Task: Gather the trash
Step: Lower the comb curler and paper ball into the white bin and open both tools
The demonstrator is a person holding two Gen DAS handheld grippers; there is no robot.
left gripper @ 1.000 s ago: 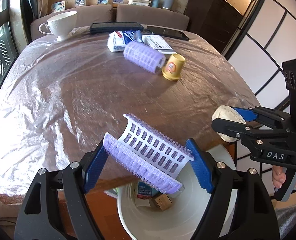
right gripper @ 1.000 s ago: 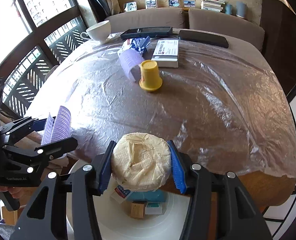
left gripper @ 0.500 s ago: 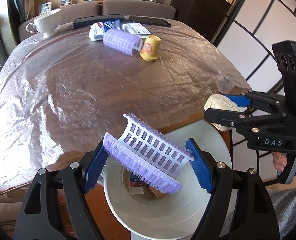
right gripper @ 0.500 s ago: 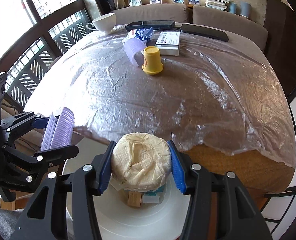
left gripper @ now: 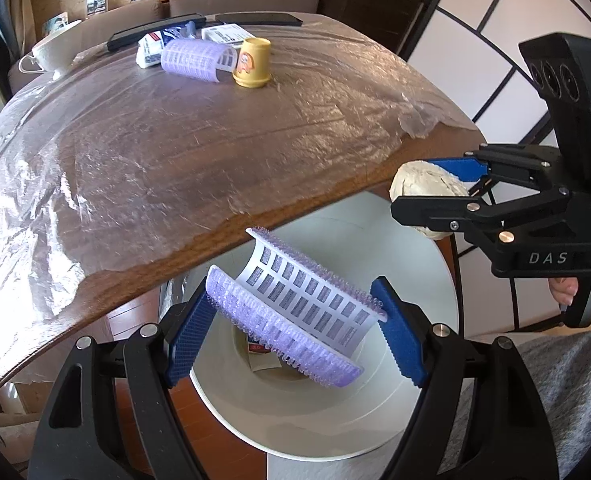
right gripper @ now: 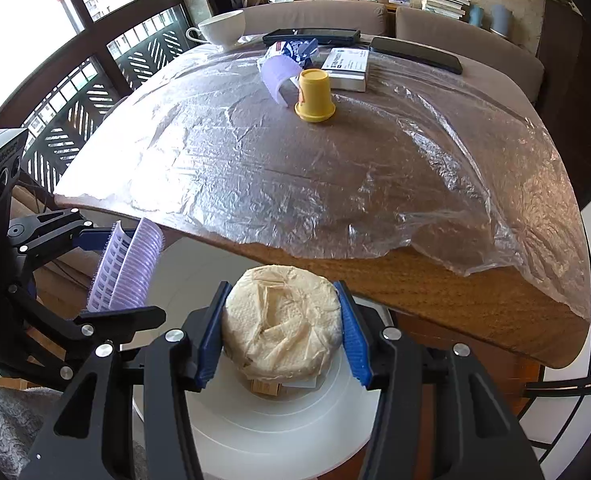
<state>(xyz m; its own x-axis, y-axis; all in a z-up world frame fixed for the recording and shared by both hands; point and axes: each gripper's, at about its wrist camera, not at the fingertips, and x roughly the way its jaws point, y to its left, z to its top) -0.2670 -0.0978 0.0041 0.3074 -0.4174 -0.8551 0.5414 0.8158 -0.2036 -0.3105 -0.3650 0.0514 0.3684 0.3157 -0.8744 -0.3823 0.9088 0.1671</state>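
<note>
My left gripper (left gripper: 295, 332) is shut on a curved purple hair roller piece (left gripper: 295, 308), held over the open white bin (left gripper: 335, 420) beside the table edge. My right gripper (right gripper: 281, 332) is shut on a crumpled cream paper wad (right gripper: 281, 332), also above the white bin (right gripper: 275, 428). Small boxes and wrappers (left gripper: 261, 354) lie at the bin's bottom. Each gripper shows in the other's view: the right gripper (left gripper: 427, 196) with the wad (left gripper: 423, 182), the left gripper (right gripper: 107, 276) with the roller piece (right gripper: 125, 268).
On the plastic-covered wooden table (left gripper: 175, 140) stand a second purple roller (left gripper: 197, 60), an upturned yellow cup (left gripper: 253, 62), a blue-white packet (left gripper: 151, 46), a white box (right gripper: 345, 68), a white teacup (right gripper: 221, 28) and dark phones (right gripper: 311, 36). A sofa lies beyond.
Both grippers have drawn back from the table with their loads, so more of the white bin now lies under them. The left gripper has rolled somewhat. Grips are unchanged.
</note>
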